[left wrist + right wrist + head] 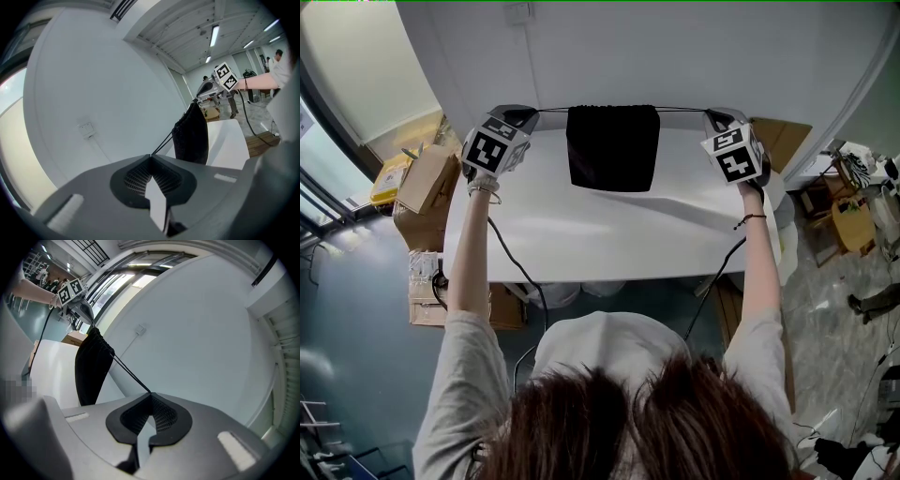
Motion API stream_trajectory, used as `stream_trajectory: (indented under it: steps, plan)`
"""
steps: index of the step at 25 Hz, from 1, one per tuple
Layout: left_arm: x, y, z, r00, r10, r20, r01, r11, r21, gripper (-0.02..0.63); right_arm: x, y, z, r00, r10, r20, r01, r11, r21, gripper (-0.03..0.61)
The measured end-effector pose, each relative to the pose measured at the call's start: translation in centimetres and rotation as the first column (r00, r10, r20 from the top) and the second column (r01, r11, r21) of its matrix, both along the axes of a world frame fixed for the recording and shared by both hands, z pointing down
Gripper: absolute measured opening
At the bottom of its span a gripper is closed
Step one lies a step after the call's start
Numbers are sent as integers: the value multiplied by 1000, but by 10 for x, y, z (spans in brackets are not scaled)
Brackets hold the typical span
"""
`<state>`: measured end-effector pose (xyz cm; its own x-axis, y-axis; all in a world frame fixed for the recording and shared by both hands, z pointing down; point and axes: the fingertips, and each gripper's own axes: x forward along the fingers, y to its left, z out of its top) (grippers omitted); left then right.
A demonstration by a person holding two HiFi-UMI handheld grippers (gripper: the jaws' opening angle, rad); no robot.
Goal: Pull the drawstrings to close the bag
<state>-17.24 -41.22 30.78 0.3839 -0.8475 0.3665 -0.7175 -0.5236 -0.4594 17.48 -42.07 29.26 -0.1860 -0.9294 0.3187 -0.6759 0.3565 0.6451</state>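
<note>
a soft black bag (612, 147) hung over the counter's (581, 234) far side, its thin drawstrings (551, 110) taut between the left hand-held gripper (151, 155) and the right hand-held gripper (150, 393), both clamped on the cord ends. the bag looked light and limp, likely best handled by those cords.

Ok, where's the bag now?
Head view, top centre: the black drawstring bag hangs over the far side of the white table, strung on drawstrings between the left gripper and right gripper.

Each drawstring (162, 143) end vanishes between the shut fingers (137, 177), both sides. Bottom of bag (191, 136) hidden behind left gripper (151, 156) body, just beyond the fingers; mouth too dark to read.
</note>
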Motion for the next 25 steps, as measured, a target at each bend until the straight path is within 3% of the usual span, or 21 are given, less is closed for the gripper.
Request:
stream_trajectory:
  steps: [25]
  plan:
    - [-6,-7,4,999,-32,-39,32,999,-8,5,9,-4,-1,997,60,49,-61,998,23,12]
